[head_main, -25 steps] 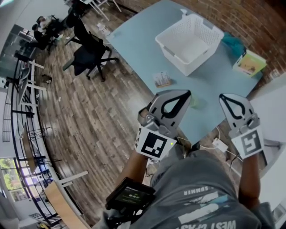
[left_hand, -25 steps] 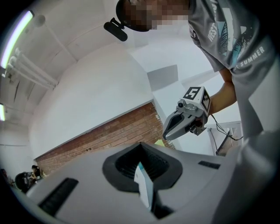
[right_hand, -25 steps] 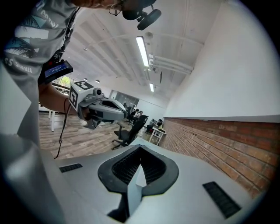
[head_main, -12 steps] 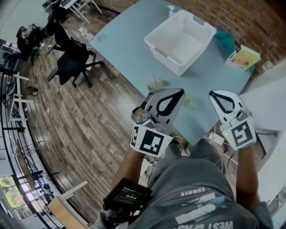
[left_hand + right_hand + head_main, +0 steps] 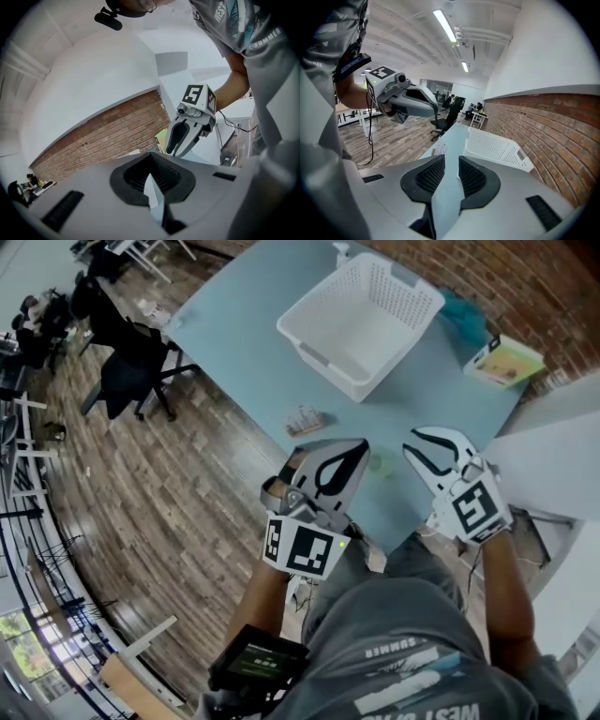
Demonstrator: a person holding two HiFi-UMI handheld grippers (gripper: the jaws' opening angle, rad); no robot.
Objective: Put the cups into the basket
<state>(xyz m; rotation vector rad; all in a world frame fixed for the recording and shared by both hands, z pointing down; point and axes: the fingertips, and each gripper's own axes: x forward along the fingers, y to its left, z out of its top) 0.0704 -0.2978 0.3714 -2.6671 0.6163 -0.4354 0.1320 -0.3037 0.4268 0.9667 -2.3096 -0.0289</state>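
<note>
The cup [image 5: 380, 463], small and pale green, stands on the table [image 5: 246, 338] near its near edge. It is well apart from the white basket [image 5: 361, 320], which sits empty farther along the tabletop.

The left gripper [image 5: 354, 451] hovers just beside the cup on the left, pointing nearly level. Its jaws are together, with nothing between them. The right gripper [image 5: 427, 442] is on the cup's other side and tilts down toward the table. Its jaws have just been opening and now stand apart; only bare tabletop shows through the gap. Neither gripper touches the cup.

A second ago both grippers were higher, and the right jaws were closed. Both have since come down toward the table edge, and the cup now lies between their tips in the head view. The basket has slid toward the upper left of that view.

The table is light blue. A small clear pack [image 5: 305, 418], whose contents I cannot make out, lies between the cup and the basket. A green-and-yellow box [image 5: 506, 362] and a teal cloth [image 5: 466, 315] lie by the brick wall [image 5: 525, 277]. A black chair [image 5: 127, 371] stands on the wood floor [image 5: 178, 512], and people [image 5: 28, 320] sit at desks far off.
</note>
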